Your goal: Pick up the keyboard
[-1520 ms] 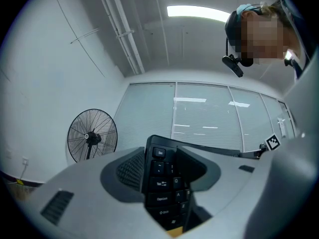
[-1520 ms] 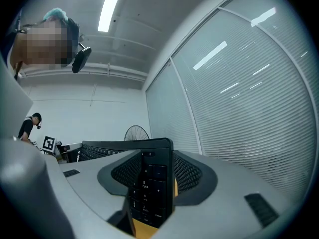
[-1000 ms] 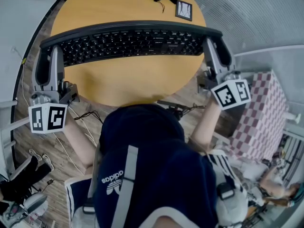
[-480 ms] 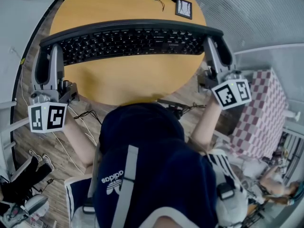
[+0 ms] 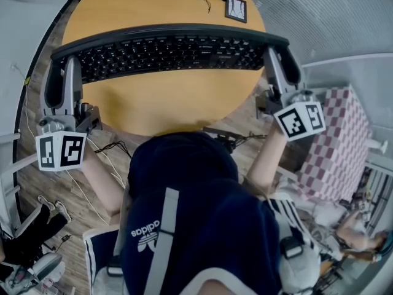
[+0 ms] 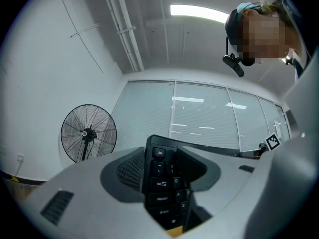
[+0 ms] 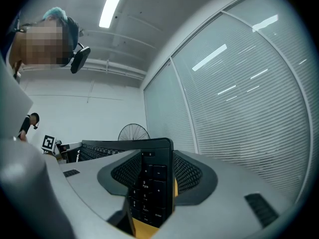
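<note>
A black keyboard (image 5: pixel 166 53) spans the upper frame over a round yellow table (image 5: pixel 172 106), its 2 ends clamped (keys facing up) in the left gripper (image 5: pixel 63 72) and right gripper (image 5: pixel 277 63).

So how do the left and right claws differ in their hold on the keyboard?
The left claw is shut on the Esc end of the keyboard, the right claw on its number-pad end. The left claw points straight ahead; the right claw angles inward. Both clamp short ends.
</note>
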`<action>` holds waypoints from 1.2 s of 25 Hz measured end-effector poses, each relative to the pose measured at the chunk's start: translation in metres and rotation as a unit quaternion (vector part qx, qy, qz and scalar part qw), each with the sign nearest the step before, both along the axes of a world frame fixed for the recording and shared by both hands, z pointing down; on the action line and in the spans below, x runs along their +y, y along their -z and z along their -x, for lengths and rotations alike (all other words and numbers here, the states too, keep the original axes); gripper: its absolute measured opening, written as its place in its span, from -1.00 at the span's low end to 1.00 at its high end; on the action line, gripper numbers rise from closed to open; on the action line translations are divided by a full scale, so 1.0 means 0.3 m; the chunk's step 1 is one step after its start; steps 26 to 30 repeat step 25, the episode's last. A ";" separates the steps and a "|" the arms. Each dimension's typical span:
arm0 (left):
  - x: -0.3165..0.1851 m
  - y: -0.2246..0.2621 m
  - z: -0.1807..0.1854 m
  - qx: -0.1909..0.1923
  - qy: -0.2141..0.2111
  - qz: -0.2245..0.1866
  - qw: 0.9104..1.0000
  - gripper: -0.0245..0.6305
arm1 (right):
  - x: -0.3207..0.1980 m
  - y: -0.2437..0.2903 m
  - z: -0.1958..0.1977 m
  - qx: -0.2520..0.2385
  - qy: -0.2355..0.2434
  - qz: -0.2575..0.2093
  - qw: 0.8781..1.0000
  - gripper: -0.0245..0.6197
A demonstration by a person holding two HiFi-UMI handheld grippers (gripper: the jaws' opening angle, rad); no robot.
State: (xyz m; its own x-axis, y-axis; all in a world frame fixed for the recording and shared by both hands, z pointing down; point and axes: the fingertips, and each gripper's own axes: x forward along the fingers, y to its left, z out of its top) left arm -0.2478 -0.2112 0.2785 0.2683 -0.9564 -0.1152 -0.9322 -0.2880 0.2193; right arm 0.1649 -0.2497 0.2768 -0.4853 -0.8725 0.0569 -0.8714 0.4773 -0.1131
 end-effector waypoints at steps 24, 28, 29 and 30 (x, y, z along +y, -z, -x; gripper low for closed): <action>-0.024 -0.014 -0.001 0.001 -0.009 0.009 1.000 -0.31 | -0.004 -0.009 -0.001 0.006 -0.007 0.007 1.000 -0.32; -0.026 -0.015 -0.002 0.001 -0.009 0.009 1.000 -0.31 | -0.005 -0.010 -0.002 0.007 -0.008 0.007 1.000 -0.33; -0.026 -0.015 -0.002 0.001 -0.009 0.009 1.000 -0.31 | -0.005 -0.010 -0.002 0.007 -0.008 0.007 1.000 -0.33; -0.026 -0.015 -0.002 0.001 -0.009 0.009 1.000 -0.31 | -0.005 -0.010 -0.002 0.007 -0.008 0.007 1.000 -0.33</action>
